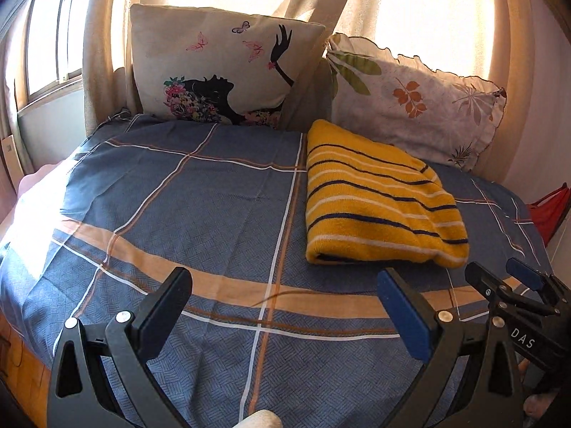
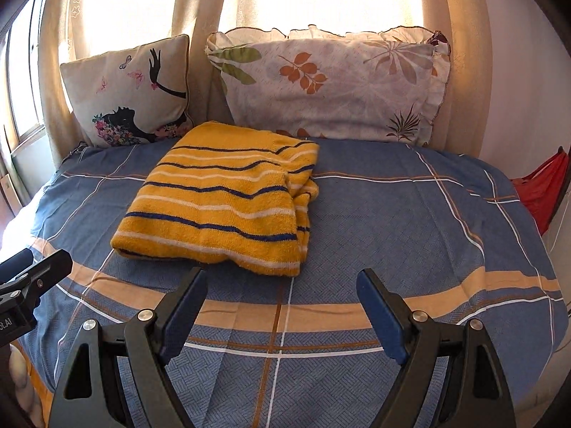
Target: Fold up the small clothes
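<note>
Both grippers hovering empty over bed, folded sweater lying ahead.

The yellow knitted sweater with navy and white stripes (image 2: 221, 199) is sitting folded into a thick soft rectangle on the blue checked woven bedsheet (image 2: 410, 214), just before the pillows, so folding is looking done. Left gripper (image 1: 285, 306) and right gripper (image 2: 282, 306) are hanging near it, jaws spread wide, gripping nothing, likely clearing away.

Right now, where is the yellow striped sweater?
The yellow striped sweater lies folded on the blue plaid bedsheet, just before the leaf-print pillow; right of centre in the left wrist view, left of centre in the right.
</note>
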Action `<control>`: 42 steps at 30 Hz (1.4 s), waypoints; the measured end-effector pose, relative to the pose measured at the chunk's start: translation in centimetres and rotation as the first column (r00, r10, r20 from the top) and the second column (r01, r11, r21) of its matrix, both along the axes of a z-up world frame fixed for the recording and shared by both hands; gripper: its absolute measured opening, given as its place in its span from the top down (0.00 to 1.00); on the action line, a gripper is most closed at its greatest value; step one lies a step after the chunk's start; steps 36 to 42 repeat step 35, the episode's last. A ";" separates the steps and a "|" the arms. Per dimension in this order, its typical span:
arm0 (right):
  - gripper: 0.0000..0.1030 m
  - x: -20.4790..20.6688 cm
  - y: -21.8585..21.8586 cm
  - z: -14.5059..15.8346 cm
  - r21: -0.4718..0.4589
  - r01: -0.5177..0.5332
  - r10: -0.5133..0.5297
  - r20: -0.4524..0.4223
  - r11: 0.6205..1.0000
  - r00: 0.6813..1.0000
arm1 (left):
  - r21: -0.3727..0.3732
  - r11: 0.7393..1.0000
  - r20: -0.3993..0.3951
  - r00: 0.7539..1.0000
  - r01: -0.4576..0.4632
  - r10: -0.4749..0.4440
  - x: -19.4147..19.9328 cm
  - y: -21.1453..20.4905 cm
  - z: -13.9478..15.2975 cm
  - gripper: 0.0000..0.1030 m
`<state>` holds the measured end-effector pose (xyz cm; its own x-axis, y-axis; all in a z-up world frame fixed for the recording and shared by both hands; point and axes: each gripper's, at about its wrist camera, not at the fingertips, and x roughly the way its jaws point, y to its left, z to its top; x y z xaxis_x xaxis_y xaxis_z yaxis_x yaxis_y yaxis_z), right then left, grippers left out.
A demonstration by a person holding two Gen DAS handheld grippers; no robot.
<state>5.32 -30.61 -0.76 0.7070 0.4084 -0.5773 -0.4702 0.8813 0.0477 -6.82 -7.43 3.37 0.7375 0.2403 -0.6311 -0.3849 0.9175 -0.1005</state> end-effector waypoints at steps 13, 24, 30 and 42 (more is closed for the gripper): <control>0.14 0.3 0.5 -0.3 -0.002 -0.010 0.010 -0.013 1.000 1.000 | -0.015 1.000 -0.014 1.000 0.011 -0.011 0.6 0.0 -0.6 0.00; 0.14 0.0 1.4 -0.4 -0.020 -0.020 0.020 -0.005 1.000 1.000 | -0.022 0.999 -0.032 0.999 0.032 -0.033 0.8 0.0 -1.0 0.00; 0.14 -0.1 1.4 -0.6 -0.018 -0.016 0.016 -0.007 1.000 1.000 | -0.018 0.999 -0.031 0.999 0.032 -0.032 0.8 -0.1 -1.0 0.00; 0.14 0.0 1.2 -0.7 -0.014 -0.015 0.015 -0.013 1.000 1.000 | -0.005 0.999 -0.041 0.998 0.041 -0.041 0.9 -0.5 -1.0 0.00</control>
